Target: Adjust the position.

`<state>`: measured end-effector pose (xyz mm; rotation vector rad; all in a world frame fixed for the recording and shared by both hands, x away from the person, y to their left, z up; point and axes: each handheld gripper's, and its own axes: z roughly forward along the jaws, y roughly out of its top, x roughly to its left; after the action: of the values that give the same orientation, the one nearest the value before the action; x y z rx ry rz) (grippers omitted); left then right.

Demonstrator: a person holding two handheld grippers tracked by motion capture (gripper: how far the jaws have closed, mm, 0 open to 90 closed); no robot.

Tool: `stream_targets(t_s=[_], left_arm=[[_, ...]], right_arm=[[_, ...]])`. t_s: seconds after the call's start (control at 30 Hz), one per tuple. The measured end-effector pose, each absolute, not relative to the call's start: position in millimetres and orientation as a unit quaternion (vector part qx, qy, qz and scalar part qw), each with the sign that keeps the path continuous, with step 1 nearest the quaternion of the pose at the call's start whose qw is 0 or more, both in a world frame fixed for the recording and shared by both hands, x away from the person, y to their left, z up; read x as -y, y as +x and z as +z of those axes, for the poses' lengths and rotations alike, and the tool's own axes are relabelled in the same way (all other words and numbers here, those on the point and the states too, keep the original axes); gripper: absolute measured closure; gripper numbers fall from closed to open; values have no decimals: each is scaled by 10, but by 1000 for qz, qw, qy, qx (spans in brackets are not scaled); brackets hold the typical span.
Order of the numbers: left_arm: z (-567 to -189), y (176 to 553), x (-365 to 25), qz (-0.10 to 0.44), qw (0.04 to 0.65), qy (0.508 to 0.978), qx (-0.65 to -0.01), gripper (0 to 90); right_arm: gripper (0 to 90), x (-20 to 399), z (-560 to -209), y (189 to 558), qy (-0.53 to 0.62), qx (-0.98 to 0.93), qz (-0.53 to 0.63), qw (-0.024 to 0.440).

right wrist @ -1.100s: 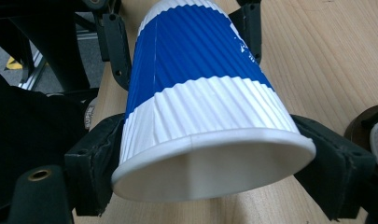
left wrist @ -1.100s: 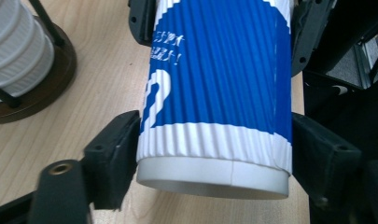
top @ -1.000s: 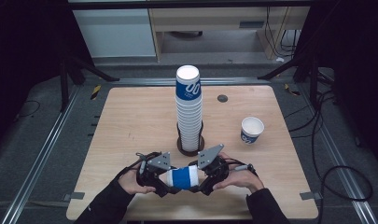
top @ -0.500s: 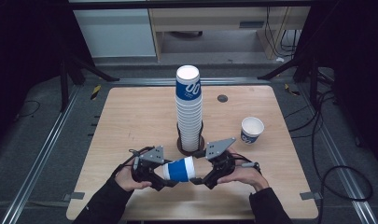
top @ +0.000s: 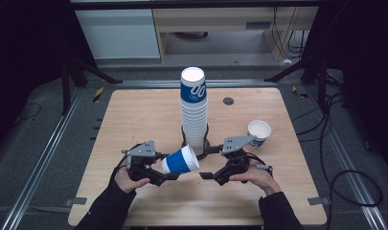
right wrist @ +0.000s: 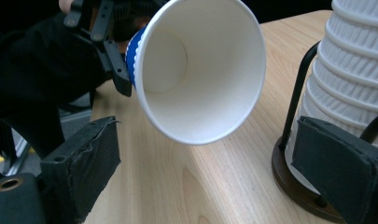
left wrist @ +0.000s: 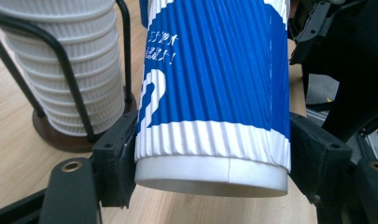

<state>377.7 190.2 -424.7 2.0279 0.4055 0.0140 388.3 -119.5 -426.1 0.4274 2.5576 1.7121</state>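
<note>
Gripping one blue ribbed paper cup [top: 181, 160] near its base, the left gripper [top: 168, 176] holds it on its side above the desk [top: 134, 110], the white mouth turned toward the right gripper [top: 206, 175]. In the left gripper view the two black pads press on the cup's [left wrist: 214, 93] white band from either side, so those jaws are clenched on it. The right gripper's jaws have just been opening and now stand wide apart and released; in the right gripper view the cup's open mouth [right wrist: 200, 70] hangs beyond and above the gap, with nothing touching the pads.

Two grippers are at work, one in each of the person's hands, near the front edge of the desk. Behind them stands one tall stack of cups [top: 193, 112], white and ribbed with a blue cup on top, set in one black wire holder on a dark round base [right wrist: 298, 186]. The stack's layers are too many and too close to count surely. One more single cup [top: 259, 132] stands upright on the right of the desk, well apart from the stack. One small dark disc [top: 228, 101] lies farther back.
</note>
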Motion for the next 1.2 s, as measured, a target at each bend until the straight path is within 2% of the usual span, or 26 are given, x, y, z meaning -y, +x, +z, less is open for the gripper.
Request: stream_targets(t_s=[0.5, 0.7, 1.03, 1.2], left_arm=[[-4269, 3645, -1695, -16, 519, 847, -118, 264], [-4273, 3608, -1647, -17, 514, 851, -106, 264], [-4274, 3618, -1655, -15, 514, 850, -112, 263], [-4277, 3623, -1679, -6, 502, 857, -116, 178]], right_arm=[[79, 1089, -4290, 3838, 114, -814, 569, -34], [118, 1039, -4314, 3805, 96, -817, 566, -58], [160, 1050, -4304, 3812, 99, -816, 566, -60], [163, 1088, -4277, 3811, 99, -825, 555, -39]])
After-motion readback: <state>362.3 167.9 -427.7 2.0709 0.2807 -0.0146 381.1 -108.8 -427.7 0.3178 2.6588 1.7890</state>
